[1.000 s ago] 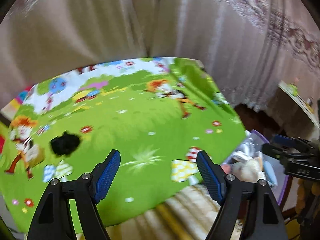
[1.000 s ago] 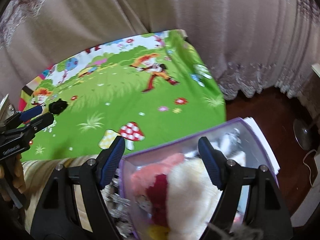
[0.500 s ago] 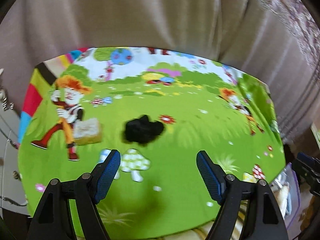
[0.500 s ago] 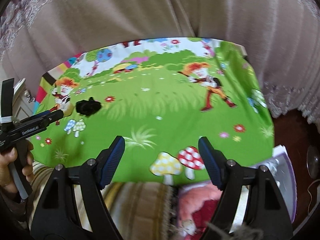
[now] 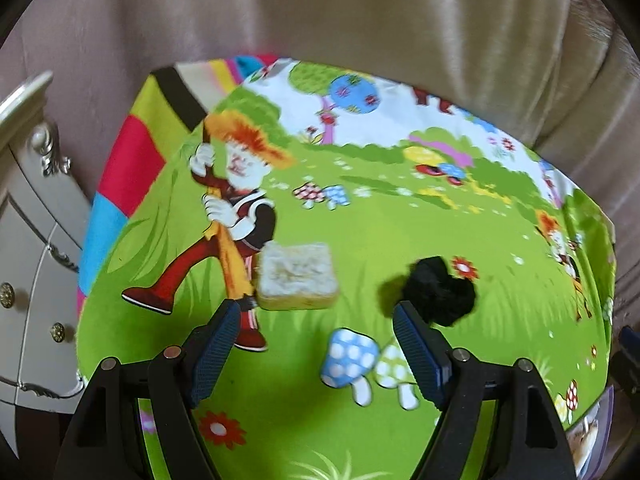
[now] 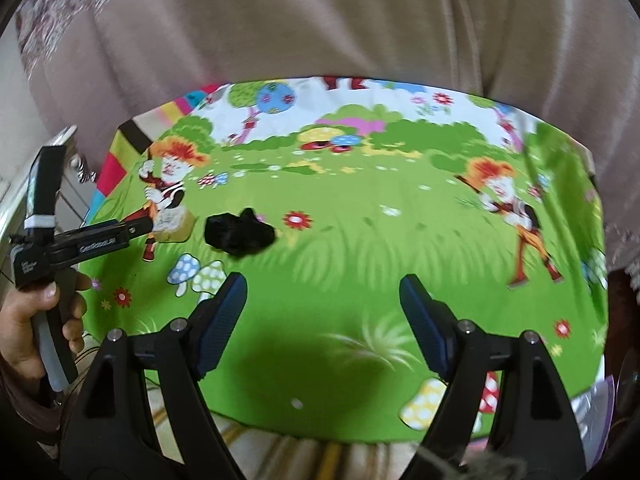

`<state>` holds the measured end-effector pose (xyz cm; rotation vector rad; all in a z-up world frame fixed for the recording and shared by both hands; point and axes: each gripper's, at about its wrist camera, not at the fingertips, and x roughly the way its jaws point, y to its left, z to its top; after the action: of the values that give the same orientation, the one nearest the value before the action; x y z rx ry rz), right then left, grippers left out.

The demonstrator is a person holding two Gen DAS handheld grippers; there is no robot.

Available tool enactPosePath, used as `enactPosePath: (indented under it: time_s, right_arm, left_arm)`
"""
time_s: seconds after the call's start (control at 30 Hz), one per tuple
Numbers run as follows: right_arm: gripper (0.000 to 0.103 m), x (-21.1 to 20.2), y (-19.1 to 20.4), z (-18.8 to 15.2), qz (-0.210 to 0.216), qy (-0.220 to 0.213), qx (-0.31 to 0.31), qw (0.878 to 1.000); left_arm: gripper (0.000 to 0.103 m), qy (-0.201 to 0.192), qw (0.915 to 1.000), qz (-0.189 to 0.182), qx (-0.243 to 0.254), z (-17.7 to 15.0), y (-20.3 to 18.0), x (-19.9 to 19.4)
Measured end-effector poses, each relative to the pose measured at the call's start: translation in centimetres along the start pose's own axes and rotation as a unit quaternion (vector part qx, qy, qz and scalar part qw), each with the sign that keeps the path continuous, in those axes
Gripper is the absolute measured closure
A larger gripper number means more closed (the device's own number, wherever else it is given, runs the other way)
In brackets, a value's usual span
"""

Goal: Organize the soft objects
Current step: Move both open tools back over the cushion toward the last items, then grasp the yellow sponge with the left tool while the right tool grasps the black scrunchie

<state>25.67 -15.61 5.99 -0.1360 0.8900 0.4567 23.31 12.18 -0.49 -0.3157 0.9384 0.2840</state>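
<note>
Left gripper [image 5: 314, 344]: I had its jaws standing wide apart with nothing between them, tipped down toward the mat.
Bread-shaped toy [image 5: 297, 276]: a pale, square, slice-like soft piece lay flat just ahead of the left jaws, nearer the left one and not touching either. I judged it the likely next pick, since the jaws were spread wider than it.
Black soft thing [image 5: 440, 296]: a dark crumpled lump sat just beyond the tip of the right-hand jaw of that gripper, apart from the bread toy. I could not tell what kind of item it was.
Right gripper [image 6: 322, 308]: its jaws were opening and held nothing; only bare mat showed between them. The black lump lay ahead and to the left of them, well clear.
Hand [image 6: 24, 320]: seen off to the left of the right jaws, wrapped round the handle of the left gripper.
Surface: a bright green cartoon play mat [image 5: 400, 232] with mushrooms, flowers and figures, spread flat; I could not see what carried it.
Bin [image 6: 600, 412]: a sliver of a purple-rimmed container showed below and right of the right jaws, off the mat's edge; I took it for the drop point.
Room: beige curtains [image 6: 320, 20] hung behind the mat; a pale cabinet [image 5: 28, 240] with metal knobs stood left of the left jaws.
</note>
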Motion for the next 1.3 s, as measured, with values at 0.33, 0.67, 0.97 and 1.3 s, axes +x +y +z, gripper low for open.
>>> enactPosePath:
  time_s: [0.33,0.67,0.97,1.3]
  right_arm:
    - [0.021,6.0,4.5,1.5,0.026,0.035,-0.039,0.998]
    - [0.021,10.1,5.6,1.9,0.032,0.062,-0.049,0.996]
    - [0.02,12.2,6.6,2.5,0.036,0.065,-0.063,0.995]
    - [0.018,15.4,9.7,2.9,0.045,0.075,-0.102,0.991]
  left_arm:
    - [0.024,0.043,0.9989,-0.009,-0.015,1.3,1.1,5.8]
    - [0.031,0.052,0.9985,0.008,0.012,1.8,0.9,9.6]
    - [0.038,0.03,0.9994,0.002,0.018,1.4,1.2,9.0]
    - [0.038,0.009,0.9997,0.024,0.0,1.0,2.5,7.9]
